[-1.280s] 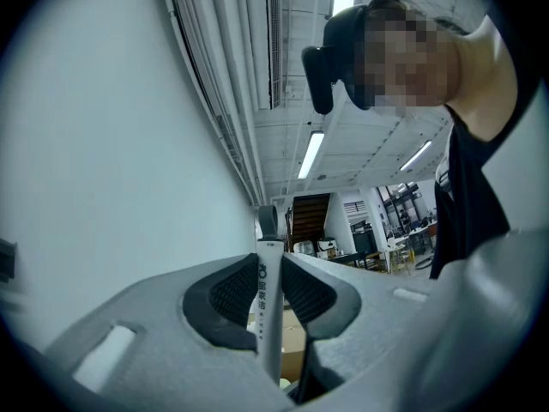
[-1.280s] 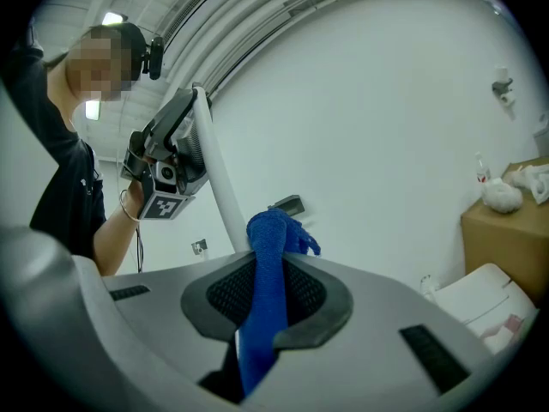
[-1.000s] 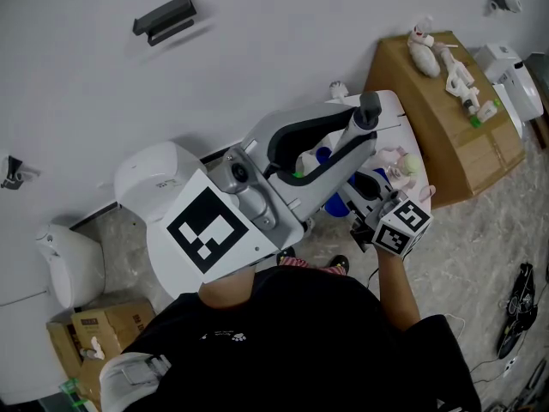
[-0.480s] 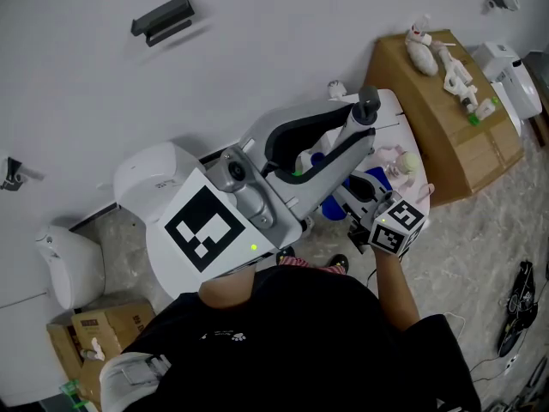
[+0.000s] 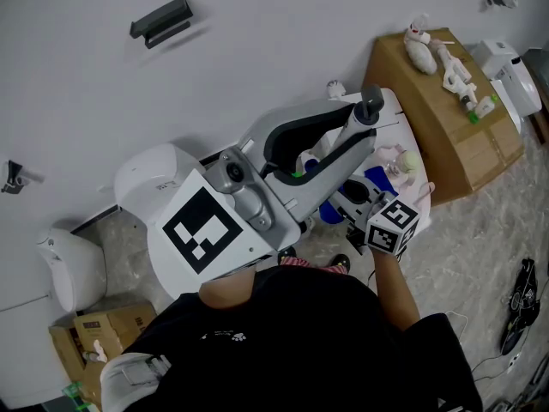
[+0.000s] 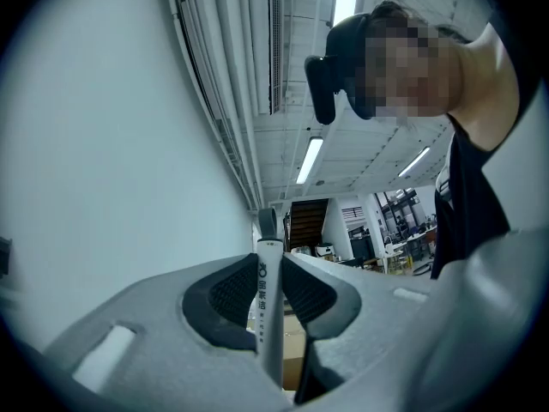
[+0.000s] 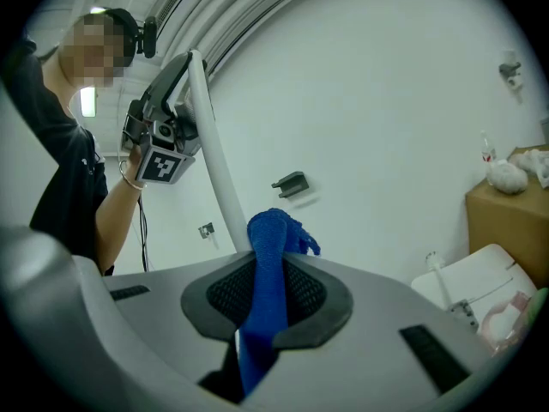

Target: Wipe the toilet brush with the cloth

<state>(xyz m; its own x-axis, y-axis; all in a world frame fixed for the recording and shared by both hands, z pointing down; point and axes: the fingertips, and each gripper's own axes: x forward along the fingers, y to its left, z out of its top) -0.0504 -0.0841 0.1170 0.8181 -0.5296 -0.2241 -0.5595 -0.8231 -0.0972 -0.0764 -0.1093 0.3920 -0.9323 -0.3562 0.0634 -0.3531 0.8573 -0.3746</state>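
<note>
My left gripper (image 5: 364,127) (image 6: 270,269) is shut on the toilet brush's white handle (image 6: 271,316), just below its dark grey end cap (image 5: 369,106). From that grip, in the right gripper view, the white handle (image 7: 214,153) runs down from the left gripper (image 7: 163,136). The right gripper (image 7: 270,269) is shut on a blue cloth (image 7: 273,247), whose bunched top rests against the handle's lower part. In the head view the right gripper's marker cube (image 5: 393,224) shows, its jaws lie hidden under the left gripper, and a patch of the blue cloth (image 5: 329,210) peeks out. The brush head is hidden.
A white toilet (image 5: 146,178) stands against the wall at left, a white bin (image 5: 73,264) beside it. A white table (image 5: 396,110) and a cardboard box (image 5: 446,136) with toys on top stand at right. A dark bracket (image 5: 163,17) hangs on the wall.
The right gripper with the blue cloth has sunk a little along the brush handle. The left gripper has kept still, holding the handle.
</note>
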